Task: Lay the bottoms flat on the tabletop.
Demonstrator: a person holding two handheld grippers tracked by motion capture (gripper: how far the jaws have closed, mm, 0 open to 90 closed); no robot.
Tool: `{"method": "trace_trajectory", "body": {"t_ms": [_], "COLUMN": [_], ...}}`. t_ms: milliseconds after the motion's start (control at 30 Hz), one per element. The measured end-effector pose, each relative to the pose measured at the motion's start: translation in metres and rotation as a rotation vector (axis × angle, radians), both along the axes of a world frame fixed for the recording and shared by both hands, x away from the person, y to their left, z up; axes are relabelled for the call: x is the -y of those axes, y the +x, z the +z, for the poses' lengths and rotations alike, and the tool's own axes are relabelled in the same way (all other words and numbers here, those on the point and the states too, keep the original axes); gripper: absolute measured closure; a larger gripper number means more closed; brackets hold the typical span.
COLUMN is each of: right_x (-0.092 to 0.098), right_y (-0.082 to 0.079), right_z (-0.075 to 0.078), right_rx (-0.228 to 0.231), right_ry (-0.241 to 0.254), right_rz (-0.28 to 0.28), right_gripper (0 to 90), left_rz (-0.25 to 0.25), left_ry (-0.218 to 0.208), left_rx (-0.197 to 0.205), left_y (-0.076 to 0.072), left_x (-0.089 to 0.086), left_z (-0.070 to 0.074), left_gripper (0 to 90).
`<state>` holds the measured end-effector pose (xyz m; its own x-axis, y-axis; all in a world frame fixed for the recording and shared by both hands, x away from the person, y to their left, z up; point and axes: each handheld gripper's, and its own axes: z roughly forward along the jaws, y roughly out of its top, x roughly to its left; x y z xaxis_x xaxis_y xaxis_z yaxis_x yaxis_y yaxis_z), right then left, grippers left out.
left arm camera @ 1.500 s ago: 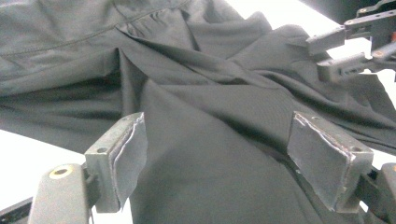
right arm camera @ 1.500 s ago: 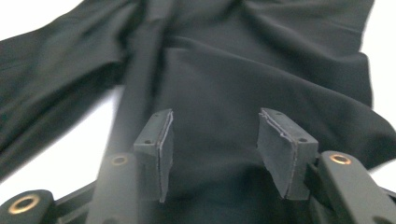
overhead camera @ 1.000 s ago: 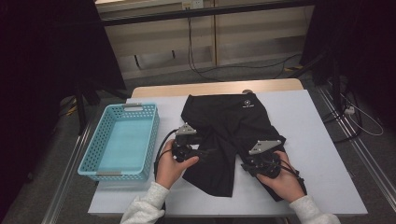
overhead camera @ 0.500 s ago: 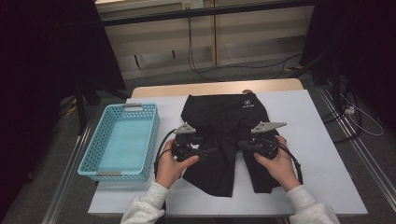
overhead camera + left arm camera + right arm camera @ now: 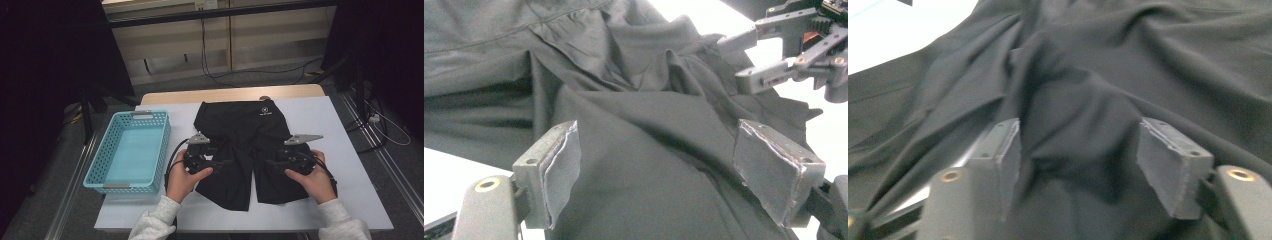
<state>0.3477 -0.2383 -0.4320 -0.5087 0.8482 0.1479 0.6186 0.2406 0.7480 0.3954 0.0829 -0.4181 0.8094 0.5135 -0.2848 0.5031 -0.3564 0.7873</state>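
With both tongs, left tongs and right tongs, open over the black shorts (right jaws just opened, nothing pinched), grip each leg's hem evenly before folding.

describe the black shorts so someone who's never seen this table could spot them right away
Start at the white table in the high view; a light blue basket stands at its left end. Right of the basket, mid-table, lie the black shorts, waistband at the far edge, both legs toward the person. They are the table's only dark cloth, with a small white logo near the waistband.
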Motion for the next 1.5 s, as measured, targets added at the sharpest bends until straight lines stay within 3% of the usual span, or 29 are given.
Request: {"method": "trace_trajectory", "body": {"t_ms": [167,367,667,867,1333,1500], "right_x": [0.018,0.037,0.052,0.059,0.066,0.071], "right_y": [-0.011,-0.031,-0.051,-0.056,-0.057,-0.06], "right_z": [0.003,-0.003,-0.008,-0.01,-0.012,-0.012], "right_rx": [0.023,0.01,0.011,0.01,0.006,0.004], "right_ry": [0.006,-0.029,-0.045,-0.035,-0.038,-0.035], "right_rz": [-0.06,-0.116,-0.137,-0.158,-0.173,-0.191], "right_gripper": [26.1,23.3,21.4,21.3,21.3,21.3], "left_rz": [-0.033,-0.068,-0.12,-0.149,-0.209,-0.242], "left_ry": [0.002,0.002,0.027,0.05,0.071,0.098], "left_rx": [-0.01,-0.005,0.016,0.017,0.079,0.069], "left_y": [-0.004,-0.009,-0.017,-0.022,-0.031,-0.034], "left_x": [0.01,0.026,0.051,0.065,0.085,0.096], "left_z": [-0.001,0.0,-0.004,-0.016,-0.019,-0.024], "left_gripper": [19.9,19.9,21.5,24.2,27.5,28.1]}}
